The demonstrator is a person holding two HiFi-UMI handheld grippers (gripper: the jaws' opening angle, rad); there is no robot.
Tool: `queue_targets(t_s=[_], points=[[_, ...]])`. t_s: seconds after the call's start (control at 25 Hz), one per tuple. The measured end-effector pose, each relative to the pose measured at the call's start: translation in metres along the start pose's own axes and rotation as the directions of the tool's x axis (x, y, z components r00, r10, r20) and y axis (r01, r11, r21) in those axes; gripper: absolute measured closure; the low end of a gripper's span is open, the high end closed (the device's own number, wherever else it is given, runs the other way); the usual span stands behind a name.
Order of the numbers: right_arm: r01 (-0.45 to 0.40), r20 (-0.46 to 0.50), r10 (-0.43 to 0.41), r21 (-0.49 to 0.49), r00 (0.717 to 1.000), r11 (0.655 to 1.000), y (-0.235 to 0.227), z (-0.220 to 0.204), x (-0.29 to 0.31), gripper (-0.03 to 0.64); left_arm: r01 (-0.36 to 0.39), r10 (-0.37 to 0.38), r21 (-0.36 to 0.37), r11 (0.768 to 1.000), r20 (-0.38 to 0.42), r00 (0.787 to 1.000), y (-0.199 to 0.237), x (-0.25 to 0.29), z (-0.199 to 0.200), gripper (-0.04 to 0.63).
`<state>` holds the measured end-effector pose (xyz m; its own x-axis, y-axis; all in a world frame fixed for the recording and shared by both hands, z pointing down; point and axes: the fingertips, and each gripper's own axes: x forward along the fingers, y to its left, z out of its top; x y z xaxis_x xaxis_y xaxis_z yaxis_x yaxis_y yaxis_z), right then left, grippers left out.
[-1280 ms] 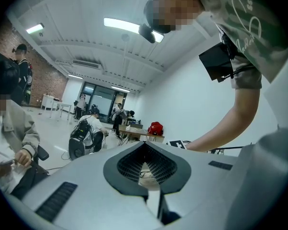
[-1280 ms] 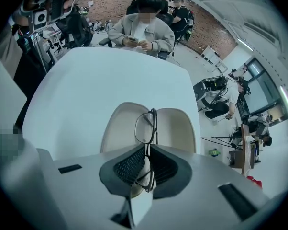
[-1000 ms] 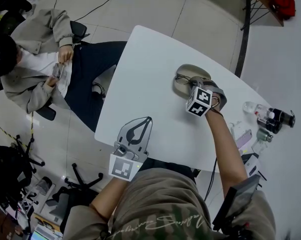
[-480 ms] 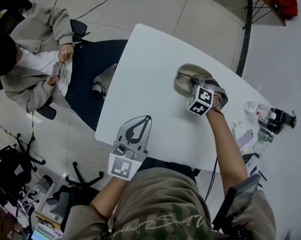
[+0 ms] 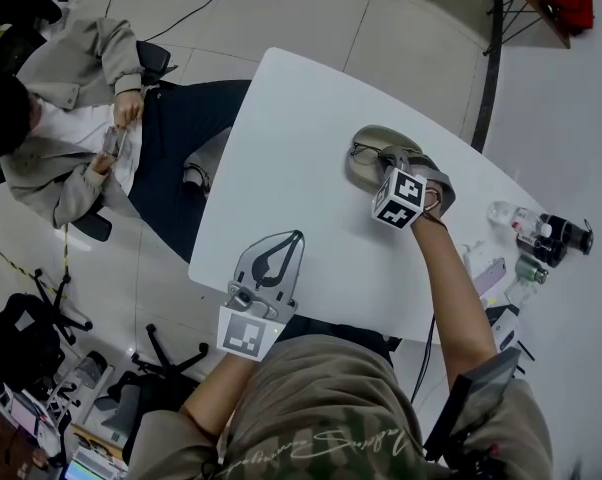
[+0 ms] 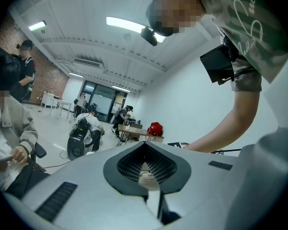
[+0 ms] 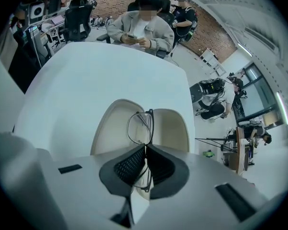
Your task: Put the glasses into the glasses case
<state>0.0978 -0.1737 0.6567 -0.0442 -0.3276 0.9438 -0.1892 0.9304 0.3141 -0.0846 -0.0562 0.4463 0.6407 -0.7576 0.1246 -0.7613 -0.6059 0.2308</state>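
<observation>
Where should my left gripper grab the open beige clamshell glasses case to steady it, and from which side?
Probably the rim on your left of the open beige clamshell glasses case, coming low across the white table. That thin raised edge suits two jaws, and the right gripper, shut on the thin black-framed glasses, occupies the other side.

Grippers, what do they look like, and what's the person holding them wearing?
Both the left gripper and right gripper are pale grey, with broad fingers lined by black ribbed pads. Each carries a white cube printed with black square markers. The person wears an olive short-sleeved shirt with pale lettering.
</observation>
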Motion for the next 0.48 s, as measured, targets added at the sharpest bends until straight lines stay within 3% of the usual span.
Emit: queue_targets(t_s=[0.48], points=[[-0.009,0.025,0.009,0.022,1.0,1.0,0.0013,-0.0035,-0.01,0.603,0.01,-0.01,-0.01,1.0,0.004,1.0,-0.008,0.0047,0.0014,0.589]])
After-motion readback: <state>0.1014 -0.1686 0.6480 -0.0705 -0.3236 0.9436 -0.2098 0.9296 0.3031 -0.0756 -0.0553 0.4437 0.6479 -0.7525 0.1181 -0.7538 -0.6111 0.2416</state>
